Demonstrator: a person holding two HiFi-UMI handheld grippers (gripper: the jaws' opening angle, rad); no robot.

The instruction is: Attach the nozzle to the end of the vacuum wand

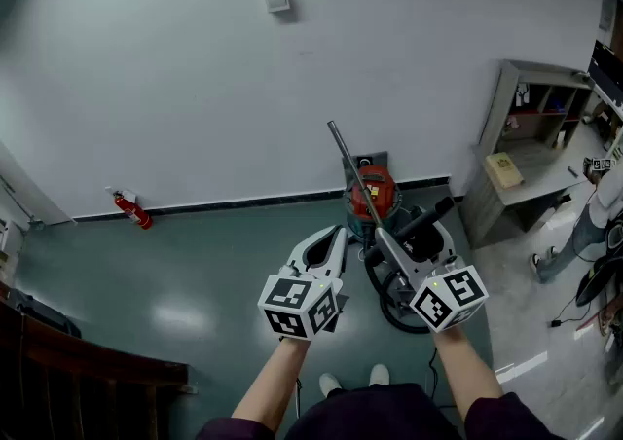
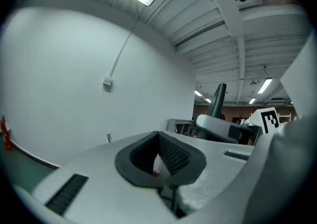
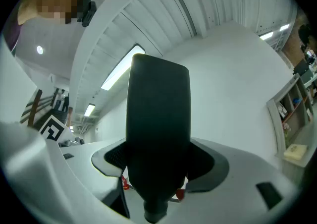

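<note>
In the head view a red canister vacuum (image 1: 372, 193) stands on the green floor by the white wall. Its thin metal wand (image 1: 345, 150) slants up to the left. My right gripper (image 1: 409, 237) is shut on the black nozzle (image 1: 428, 217), just right of the vacuum. In the right gripper view the nozzle (image 3: 158, 134) fills the middle, upright between the jaws of my right gripper (image 3: 158, 164). My left gripper (image 1: 334, 237) hangs left of the vacuum, shut and empty. In the left gripper view the ribbed pads of my left gripper (image 2: 166, 159) meet, and the nozzle (image 2: 218, 100) shows to the right.
A black hose (image 1: 387, 300) loops on the floor under my right gripper. A red fire extinguisher (image 1: 132, 210) stands at the wall base on the left. A grey shelf and desk unit (image 1: 531, 141) and a person (image 1: 592, 224) are at the right. Dark wooden furniture (image 1: 58, 350) is at lower left.
</note>
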